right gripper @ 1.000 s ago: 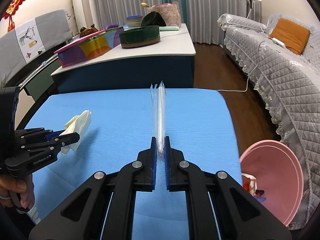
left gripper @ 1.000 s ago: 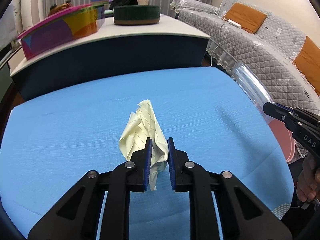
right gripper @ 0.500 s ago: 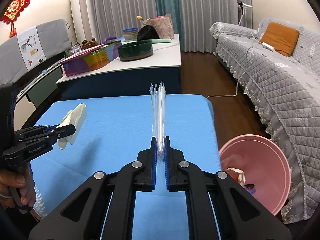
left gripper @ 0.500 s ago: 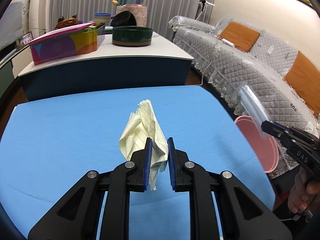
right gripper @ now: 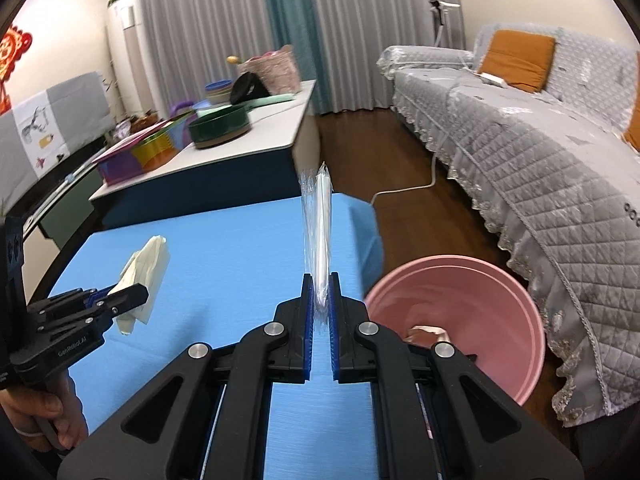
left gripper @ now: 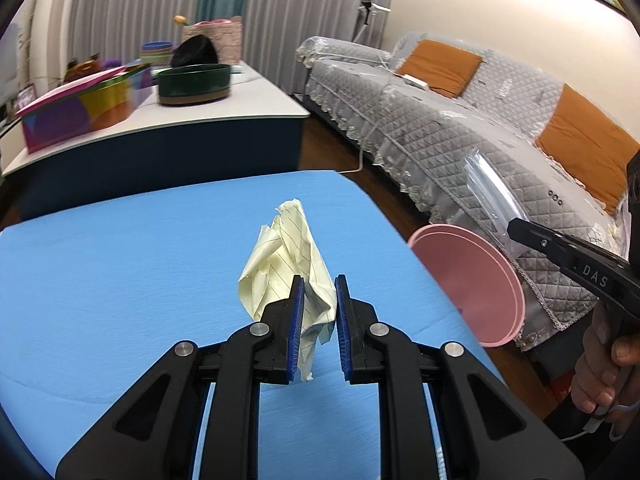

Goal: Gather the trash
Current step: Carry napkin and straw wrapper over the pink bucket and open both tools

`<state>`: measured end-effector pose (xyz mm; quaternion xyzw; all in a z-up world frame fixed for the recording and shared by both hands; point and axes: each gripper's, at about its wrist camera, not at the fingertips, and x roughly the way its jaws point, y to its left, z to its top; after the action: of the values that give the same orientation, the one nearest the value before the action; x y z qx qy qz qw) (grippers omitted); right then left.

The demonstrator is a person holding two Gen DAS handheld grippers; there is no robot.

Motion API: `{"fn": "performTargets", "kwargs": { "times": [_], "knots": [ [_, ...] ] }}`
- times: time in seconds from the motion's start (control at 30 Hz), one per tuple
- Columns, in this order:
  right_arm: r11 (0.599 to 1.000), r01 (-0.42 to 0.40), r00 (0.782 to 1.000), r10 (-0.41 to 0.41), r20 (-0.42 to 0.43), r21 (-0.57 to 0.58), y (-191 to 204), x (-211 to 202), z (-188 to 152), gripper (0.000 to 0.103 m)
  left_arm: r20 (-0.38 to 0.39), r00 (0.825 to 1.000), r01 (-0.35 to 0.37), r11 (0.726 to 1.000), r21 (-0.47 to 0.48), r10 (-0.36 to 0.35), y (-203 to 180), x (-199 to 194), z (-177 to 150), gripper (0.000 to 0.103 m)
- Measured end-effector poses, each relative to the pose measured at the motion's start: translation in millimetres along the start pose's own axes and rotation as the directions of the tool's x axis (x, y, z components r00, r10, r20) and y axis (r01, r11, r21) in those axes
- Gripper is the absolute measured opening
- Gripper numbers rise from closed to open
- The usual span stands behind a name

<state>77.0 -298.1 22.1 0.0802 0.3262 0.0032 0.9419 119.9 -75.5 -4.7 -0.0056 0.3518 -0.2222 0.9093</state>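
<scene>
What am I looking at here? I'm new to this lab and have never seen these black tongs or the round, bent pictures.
These are two hand-held grippers, squeezed by a person, not a robot arm. Each carries a fisheye camera looking along its two fingers, which bends the picture.

In the left camera's view, the left gripper is shut on crumpled yellow lined paper, held above the blue table.

In the right camera's view, the right gripper is shut on a clear plastic wrapper. Beside the table stands a pink bin with some trash already inside. Each camera also catches the other gripper at its edge.
</scene>
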Motion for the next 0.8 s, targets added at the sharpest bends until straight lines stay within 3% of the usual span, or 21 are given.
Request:
{"fn": "performTargets", "kwargs": {
  "times": [0.8],
  "knots": [
    [0.971,0.131,0.991,-0.133,-0.002,0.198,-112,-12,-3,0.007,-0.002,0.992,0.126,0.989,0.083,-0.126,-104,44,36,0.015]
  ]
}}
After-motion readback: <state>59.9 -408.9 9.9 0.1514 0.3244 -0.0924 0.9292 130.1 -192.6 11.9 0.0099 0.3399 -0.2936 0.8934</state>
